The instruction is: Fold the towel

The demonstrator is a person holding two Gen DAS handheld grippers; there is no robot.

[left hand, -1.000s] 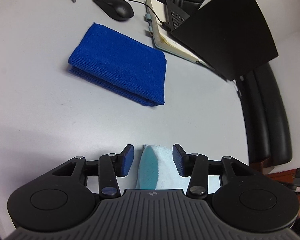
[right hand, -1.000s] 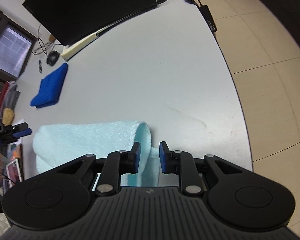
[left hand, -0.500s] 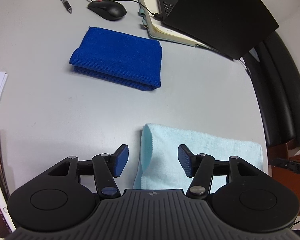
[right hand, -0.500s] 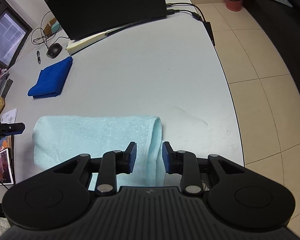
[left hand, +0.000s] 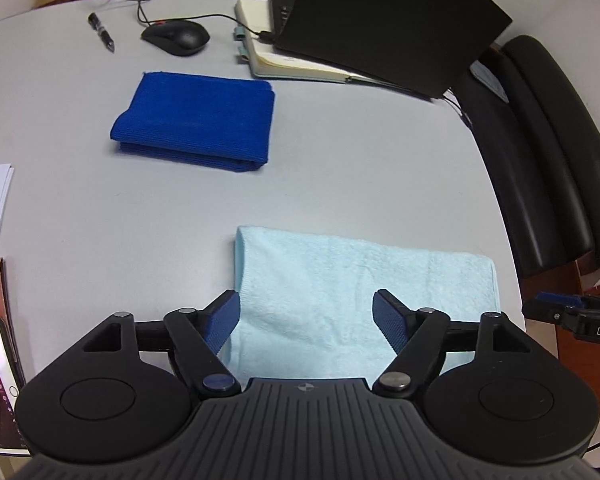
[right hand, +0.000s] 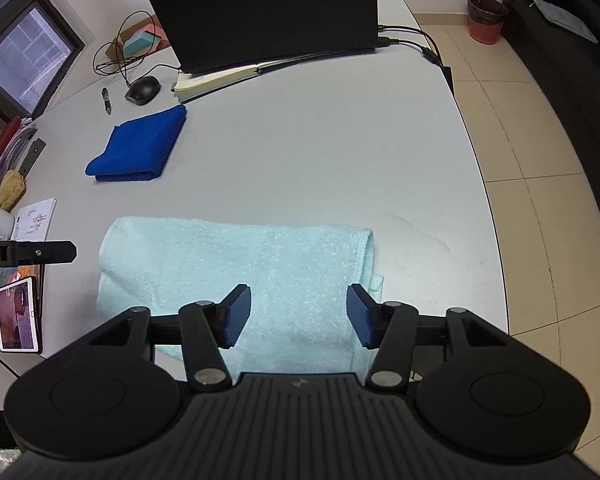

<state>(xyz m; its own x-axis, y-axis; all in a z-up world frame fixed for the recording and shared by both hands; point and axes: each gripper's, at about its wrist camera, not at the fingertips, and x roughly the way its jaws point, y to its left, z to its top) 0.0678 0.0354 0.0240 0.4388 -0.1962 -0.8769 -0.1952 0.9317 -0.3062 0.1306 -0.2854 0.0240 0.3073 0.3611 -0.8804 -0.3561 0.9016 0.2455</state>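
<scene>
Light blue towel (left hand: 340,280), folded, flat at the table's (left hand: 340,168) near edge, below my left gripper (left hand: 306,316) and right gripper (right hand: 299,312); both jaws opening, empty.

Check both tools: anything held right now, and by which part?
Nothing held. The left tool and right tool both have their jaws opening above the light blue towel, which lies folded flat on the table; no pad touches it.

The light blue towel (right hand: 236,256) was fluffy terry cloth; the table (right hand: 320,152) was smooth, matt grey.
</scene>
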